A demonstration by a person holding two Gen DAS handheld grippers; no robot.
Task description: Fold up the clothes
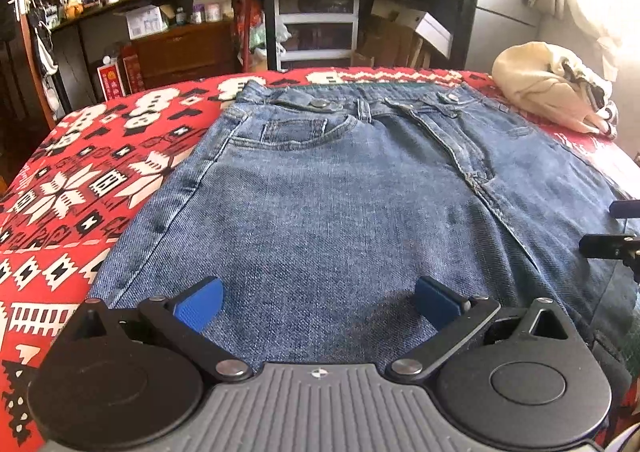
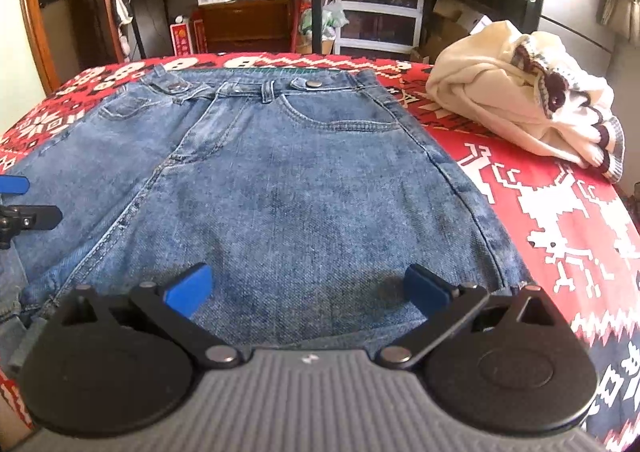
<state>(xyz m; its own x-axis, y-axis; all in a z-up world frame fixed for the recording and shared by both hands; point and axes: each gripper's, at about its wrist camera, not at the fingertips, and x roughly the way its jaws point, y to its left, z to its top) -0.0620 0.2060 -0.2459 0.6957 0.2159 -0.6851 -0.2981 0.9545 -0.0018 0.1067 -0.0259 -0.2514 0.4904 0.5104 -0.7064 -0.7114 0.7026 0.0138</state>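
Note:
Blue jeans (image 1: 340, 204) lie flat on the red patterned cover, waistband at the far side, front up. My left gripper (image 1: 320, 302) hovers low over the left half of the jeans, open, blue pads wide apart with only denim showing between them. My right gripper (image 2: 308, 286) is over the right half of the jeans (image 2: 304, 180), also open with nothing held. Each gripper's side shows at the edge of the other view: the right gripper (image 1: 618, 232) at the right, the left gripper (image 2: 20, 204) at the left.
A crumpled cream sweater (image 2: 520, 108) with striped cuffs lies on the red patterned cover (image 2: 560, 212) at the far right (image 1: 552, 92). Behind the bed stand cluttered shelves (image 1: 168, 4), a plastic drawer unit (image 1: 316, 20) and cardboard boxes.

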